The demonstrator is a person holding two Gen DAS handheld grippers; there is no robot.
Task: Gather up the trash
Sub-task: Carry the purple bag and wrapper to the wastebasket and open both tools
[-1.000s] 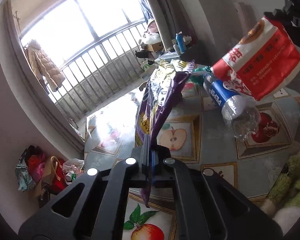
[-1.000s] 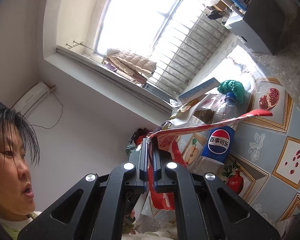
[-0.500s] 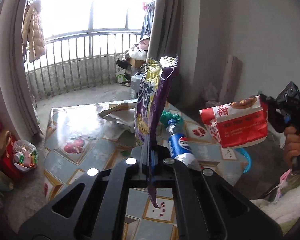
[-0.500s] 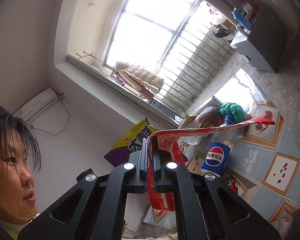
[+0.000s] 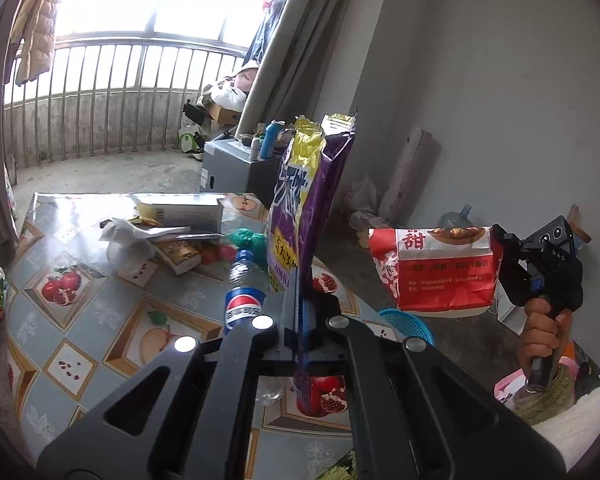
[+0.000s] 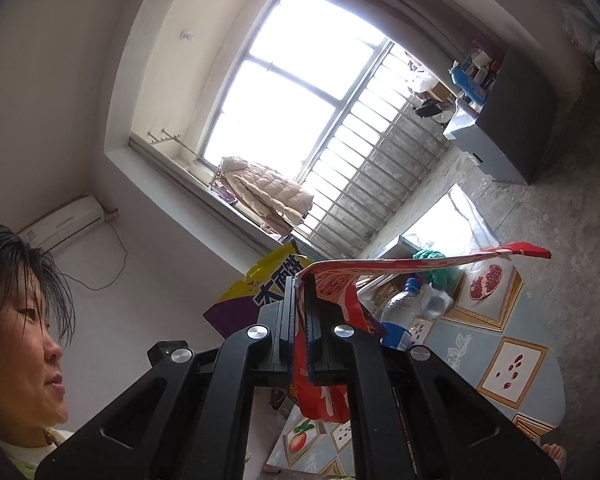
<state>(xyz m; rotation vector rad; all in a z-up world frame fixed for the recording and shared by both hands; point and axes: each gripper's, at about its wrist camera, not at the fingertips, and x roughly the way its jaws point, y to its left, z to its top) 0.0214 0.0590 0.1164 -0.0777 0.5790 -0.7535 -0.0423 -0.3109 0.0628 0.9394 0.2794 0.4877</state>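
Purple and yellow bag (image 5: 304,216); red and white packet (image 5: 440,272); clear bottle (image 5: 242,300) with blue label and cap; green wad (image 5: 250,238); blue basket (image 5: 410,324); table (image 5: 80,316) grey-blue with fruit-picture tiles

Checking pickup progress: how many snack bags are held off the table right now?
2. The purple bag is clamped in the left gripper; the red bag is clamped in the right gripper. More wrappers may lie hidden in the table clutter.
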